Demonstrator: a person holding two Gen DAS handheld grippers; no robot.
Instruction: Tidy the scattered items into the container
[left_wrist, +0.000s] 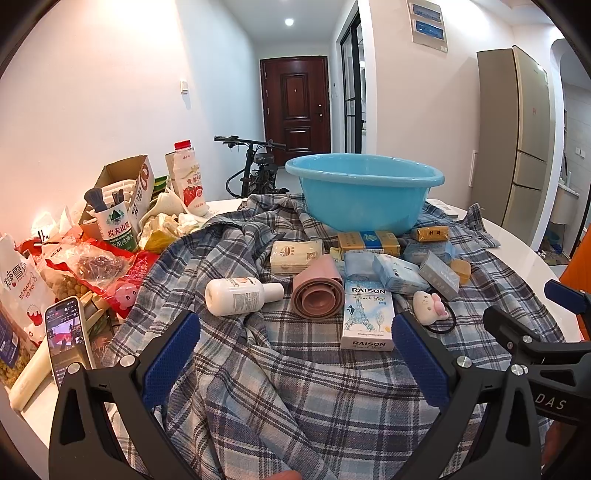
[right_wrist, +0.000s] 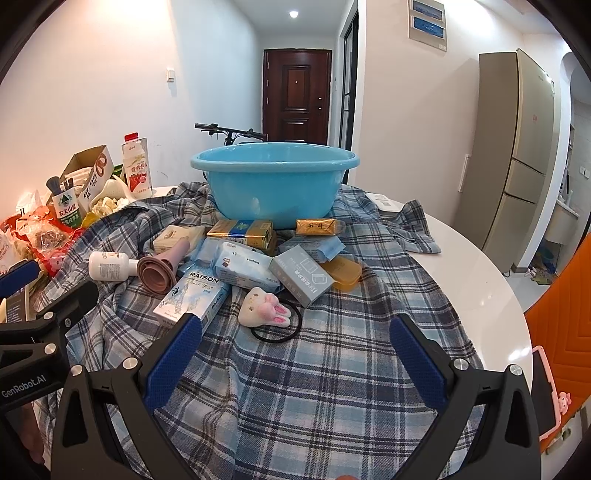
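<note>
A light blue basin (left_wrist: 364, 190) (right_wrist: 275, 181) stands at the back of a plaid cloth (left_wrist: 295, 387) (right_wrist: 314, 369). Scattered in front of it lie a white bottle (left_wrist: 240, 295) (right_wrist: 109, 266), nested pink cups (left_wrist: 317, 291) (right_wrist: 159, 271), a RAISON box (left_wrist: 368, 317) (right_wrist: 192, 299), a tissue pack (right_wrist: 245, 269), a grey box (right_wrist: 301, 280), a gold-blue pack (right_wrist: 242, 230), an amber soap case (right_wrist: 341, 273) and a plush bunny hair tie (left_wrist: 430, 306) (right_wrist: 264, 310). My left gripper (left_wrist: 295, 339) and right gripper (right_wrist: 295, 343) are both open and empty, hovering over the cloth short of the items.
Clutter lines the table's left side: snack bags (left_wrist: 92, 266), a phone (left_wrist: 68, 336), a cardboard box (left_wrist: 125, 184), a water bottle holding brushes (left_wrist: 116, 225) and a drink bottle (left_wrist: 188, 177). The white table edge (right_wrist: 491, 280) curves on the right. A bicycle (left_wrist: 255, 166) stands behind.
</note>
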